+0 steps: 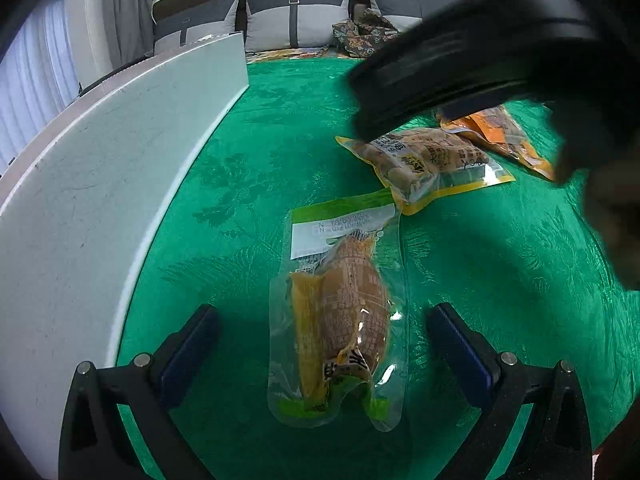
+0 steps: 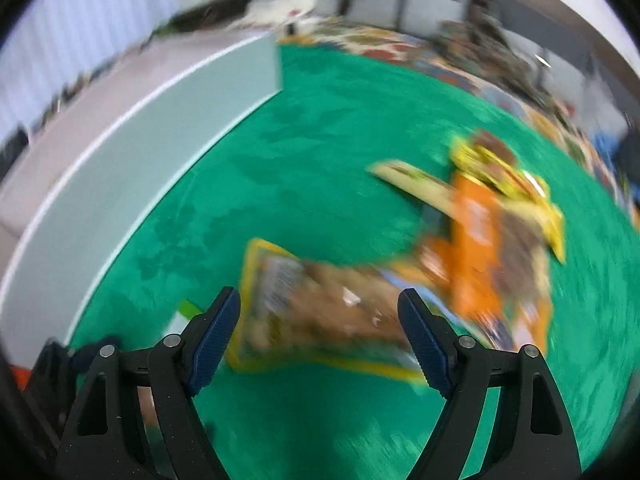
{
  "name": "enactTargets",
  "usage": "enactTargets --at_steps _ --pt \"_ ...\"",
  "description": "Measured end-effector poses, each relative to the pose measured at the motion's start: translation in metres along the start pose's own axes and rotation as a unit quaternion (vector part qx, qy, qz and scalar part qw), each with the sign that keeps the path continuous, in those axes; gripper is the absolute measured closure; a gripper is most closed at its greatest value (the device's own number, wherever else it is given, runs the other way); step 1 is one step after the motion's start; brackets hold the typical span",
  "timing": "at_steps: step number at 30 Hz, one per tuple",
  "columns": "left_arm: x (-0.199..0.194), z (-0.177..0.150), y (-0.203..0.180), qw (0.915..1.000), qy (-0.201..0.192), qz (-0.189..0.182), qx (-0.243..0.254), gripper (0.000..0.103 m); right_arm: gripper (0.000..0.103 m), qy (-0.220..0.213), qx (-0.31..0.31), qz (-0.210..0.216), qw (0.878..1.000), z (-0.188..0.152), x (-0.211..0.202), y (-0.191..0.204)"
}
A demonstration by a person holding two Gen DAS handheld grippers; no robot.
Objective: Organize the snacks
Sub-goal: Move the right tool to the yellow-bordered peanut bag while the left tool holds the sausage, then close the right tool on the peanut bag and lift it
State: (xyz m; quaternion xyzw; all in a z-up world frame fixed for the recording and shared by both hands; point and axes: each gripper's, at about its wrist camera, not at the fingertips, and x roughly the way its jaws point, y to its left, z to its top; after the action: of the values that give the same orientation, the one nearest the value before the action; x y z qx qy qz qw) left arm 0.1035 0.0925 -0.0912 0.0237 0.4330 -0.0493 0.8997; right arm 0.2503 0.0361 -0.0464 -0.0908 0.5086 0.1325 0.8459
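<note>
Jaws of both grippers gape empty; the blurred right gripper hides part of the orange packet.

The right wrist view is smeared throughout — the orange packet beside the yellow-edged packet shows no readable print. In the left wrist view, a blurred black device hides part of the orange packet behind it.

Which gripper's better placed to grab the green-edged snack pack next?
Left. The left gripper hangs open with the green-edged pack centred between its fingers. The right gripper faces the yellow-edged pack instead, in a motion-blurred view.
</note>
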Motion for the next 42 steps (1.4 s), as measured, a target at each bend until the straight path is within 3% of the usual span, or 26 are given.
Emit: enactTargets --at_steps 3,5,13,19,21,25,30,33,35,39,42 --pt "0.000 -0.001 0.000 1.0000 -0.001 0.000 0.000 0.000 0.019 0.035 -0.019 -0.001 0.999 0.006 0.028 0.015" --pt "-0.001 -0.001 0.000 1.0000 -0.001 0.000 0.000 0.000 0.019 0.028 -0.052 -0.020 0.998 0.004 0.031 0.020" --pt "0.001 0.001 0.002 1.0000 0.000 0.001 -0.003 0.000 0.020 0.006 -0.143 0.005 0.990 -0.036 0.010 0.014" --pt "0.001 0.001 0.001 1.0000 0.000 0.001 -0.002 0.000 0.021 0.004 -0.166 0.019 0.986 -0.066 -0.007 -0.007" --pt "0.000 0.001 0.001 1.0000 0.000 0.001 -0.002 0.000 0.022 0.031 -0.174 0.021 0.984 -0.082 -0.006 -0.017" --pt "0.000 0.000 0.003 1.0000 0.000 0.001 -0.003 0.000 0.022 0.010 -0.163 0.014 0.987 -0.113 -0.030 -0.044" --pt "0.000 0.001 0.004 1.0000 0.000 0.002 -0.005 0.000 0.020 -0.064 -0.030 0.035 0.997 -0.134 -0.090 -0.086" --pt "0.000 0.001 0.005 1.0000 0.000 0.003 -0.005 0.000 0.020 -0.024 0.073 0.022 0.997 -0.127 -0.086 -0.111" --pt "0.000 0.001 0.004 1.0000 -0.001 0.002 -0.005 0.000 0.020 0.002 0.154 0.031 0.988 -0.116 -0.079 -0.121" --pt "-0.001 0.000 0.004 1.0000 -0.002 0.002 -0.004 0.000 0.020 0.038 0.295 0.084 0.951 -0.086 -0.055 -0.115" --pt "-0.001 -0.001 0.005 1.0000 -0.002 0.002 -0.004 0.000 0.019 0.052 0.307 0.042 0.949 -0.060 -0.035 -0.083"
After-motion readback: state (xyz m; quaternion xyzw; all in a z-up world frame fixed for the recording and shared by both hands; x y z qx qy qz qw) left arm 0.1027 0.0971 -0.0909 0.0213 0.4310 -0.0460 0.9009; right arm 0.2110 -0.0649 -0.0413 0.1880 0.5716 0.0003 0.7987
